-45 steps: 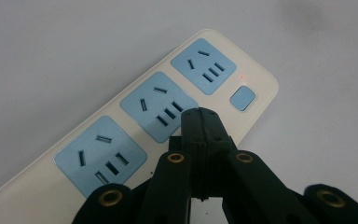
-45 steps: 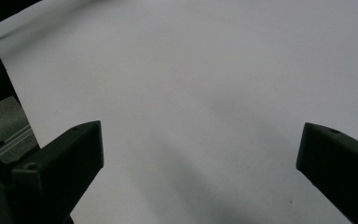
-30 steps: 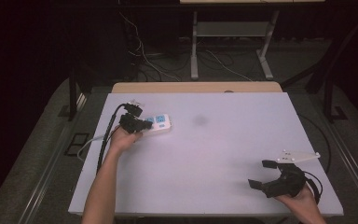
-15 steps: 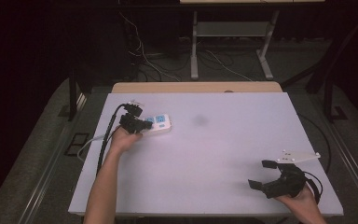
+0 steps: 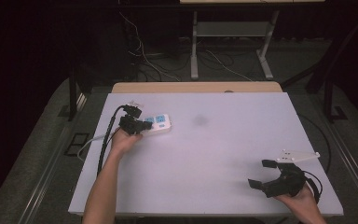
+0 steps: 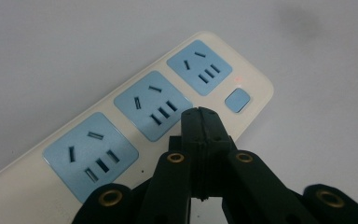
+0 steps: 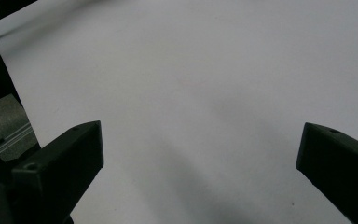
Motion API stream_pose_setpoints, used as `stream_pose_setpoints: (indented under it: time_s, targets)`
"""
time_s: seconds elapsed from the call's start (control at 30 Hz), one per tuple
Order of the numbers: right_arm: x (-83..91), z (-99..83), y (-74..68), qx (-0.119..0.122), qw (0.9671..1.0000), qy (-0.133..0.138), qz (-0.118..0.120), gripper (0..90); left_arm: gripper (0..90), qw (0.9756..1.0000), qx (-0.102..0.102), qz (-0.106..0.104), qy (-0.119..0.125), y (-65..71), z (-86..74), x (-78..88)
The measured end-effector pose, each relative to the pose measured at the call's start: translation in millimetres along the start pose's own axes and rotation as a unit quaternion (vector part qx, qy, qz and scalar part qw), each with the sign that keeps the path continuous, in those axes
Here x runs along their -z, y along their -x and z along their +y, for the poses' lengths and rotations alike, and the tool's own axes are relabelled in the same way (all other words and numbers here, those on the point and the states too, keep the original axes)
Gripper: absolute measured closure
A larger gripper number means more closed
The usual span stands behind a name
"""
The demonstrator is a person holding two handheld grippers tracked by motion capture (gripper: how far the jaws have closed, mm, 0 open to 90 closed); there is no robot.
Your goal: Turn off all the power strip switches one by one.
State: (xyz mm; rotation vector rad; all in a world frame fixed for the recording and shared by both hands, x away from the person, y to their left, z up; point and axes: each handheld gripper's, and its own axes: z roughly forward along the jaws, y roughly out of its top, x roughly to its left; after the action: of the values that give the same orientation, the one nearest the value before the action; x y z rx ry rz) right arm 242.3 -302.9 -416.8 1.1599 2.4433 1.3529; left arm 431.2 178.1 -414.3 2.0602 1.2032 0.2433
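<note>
Tongs first: we see the left gripper [image 5: 145, 125] in the left half of the high view, its jaws pressed together with nothing between them. In the left gripper view [image 6: 200, 116] the joined tips sit over the near edge of the power strip [image 6: 135, 116], beside its middle blue socket [image 6: 151, 105]; whether they touch it we cannot tell. The strip [image 5: 161, 122] lies flat at the upper left of the white table [image 5: 223, 154], near that left edge, and its small blue switch [image 6: 237, 100] sits past the third socket.

We find the right gripper [image 5: 263, 173] at the lower right of the high view, jaws spread wide over bare tabletop, well apart from the strip. Between the two hands lies open table, marked by a faint grey smudge [image 5: 199, 120] above centre. Cables [image 5: 168, 65] trail on the floor beyond the far edge.
</note>
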Motion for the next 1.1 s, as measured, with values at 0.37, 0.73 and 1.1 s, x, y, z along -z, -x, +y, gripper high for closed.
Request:
stream_pose_setpoints:
  time_s: [0.37, 0.73, 1.1]
  targets:
    - [-0.9, 0.0, -0.3, 0.0, 1.0, -0.003, -0.001, 0.5, 89.5, 0.9999, -0.015, -0.006, 0.001, 1.8, 4.5, 10.5]
    - [0.1, 0.2, -0.7, 0.0, 1.0, 0.0, -0.001, 0.5, 89.5, 0.9995, -0.031, -0.001, 0.002, 8.1, 15.5, 18.0]
    - [0.8, 0.0, -0.5, 0.0, 1.0, 0.0, -0.001, 0.5, 89.5, 0.9989, -0.046, -0.007, -0.002, 20.5, 27.7, 8.5]
